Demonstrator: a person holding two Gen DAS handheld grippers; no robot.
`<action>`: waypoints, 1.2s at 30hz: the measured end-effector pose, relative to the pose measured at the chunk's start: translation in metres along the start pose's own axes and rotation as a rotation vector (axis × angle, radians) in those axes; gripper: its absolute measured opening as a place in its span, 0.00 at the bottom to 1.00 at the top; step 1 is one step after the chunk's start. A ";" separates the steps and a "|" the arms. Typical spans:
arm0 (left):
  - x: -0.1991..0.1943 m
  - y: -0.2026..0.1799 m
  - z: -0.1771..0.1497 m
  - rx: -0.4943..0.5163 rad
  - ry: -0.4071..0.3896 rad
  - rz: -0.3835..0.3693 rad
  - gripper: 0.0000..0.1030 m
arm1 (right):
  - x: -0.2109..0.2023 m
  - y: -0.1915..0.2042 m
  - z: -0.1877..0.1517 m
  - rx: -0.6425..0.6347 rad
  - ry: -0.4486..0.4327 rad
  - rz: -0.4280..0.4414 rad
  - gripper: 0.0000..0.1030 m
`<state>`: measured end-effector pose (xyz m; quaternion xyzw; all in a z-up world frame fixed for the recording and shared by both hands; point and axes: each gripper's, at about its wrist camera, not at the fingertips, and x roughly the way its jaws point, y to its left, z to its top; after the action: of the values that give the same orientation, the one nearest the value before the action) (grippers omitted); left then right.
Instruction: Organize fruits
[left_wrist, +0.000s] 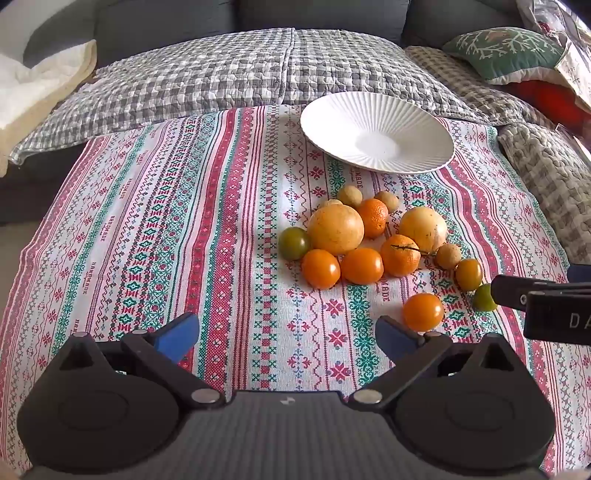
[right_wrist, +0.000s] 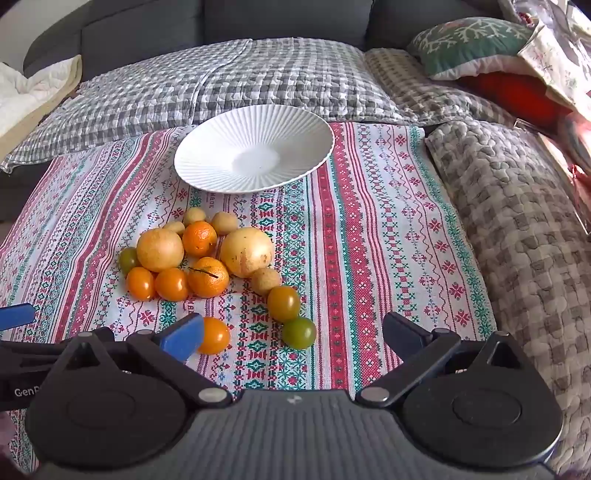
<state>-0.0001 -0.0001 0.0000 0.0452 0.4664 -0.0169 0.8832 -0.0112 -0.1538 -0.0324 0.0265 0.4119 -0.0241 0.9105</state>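
A pile of fruit lies on the patterned cloth: two big yellow-orange fruits, mandarins, orange tomatoes, green tomatoes and small tan fruits. An empty white ribbed plate sits behind the pile. My left gripper is open and empty, in front and left of the pile. My right gripper is open and empty, just in front of a green tomato and a lone orange tomato.
The cloth covers a sofa seat with grey checked quilts behind and a quilted cover at right. A green cushion lies at the back right. The right gripper's body shows at the left wrist view's right edge.
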 end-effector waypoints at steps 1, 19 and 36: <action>0.000 0.000 0.000 -0.002 -0.001 0.004 0.91 | 0.000 0.000 0.000 0.001 0.000 0.001 1.00; 0.000 0.001 0.000 -0.023 0.028 -0.045 0.91 | 0.005 0.006 0.000 -0.042 0.018 -0.033 1.00; 0.001 0.000 -0.001 -0.020 0.028 -0.046 0.91 | 0.005 0.005 0.000 -0.039 0.016 -0.039 1.00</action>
<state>-0.0005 -0.0003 -0.0015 0.0259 0.4796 -0.0320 0.8765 -0.0074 -0.1486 -0.0359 0.0006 0.4201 -0.0337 0.9068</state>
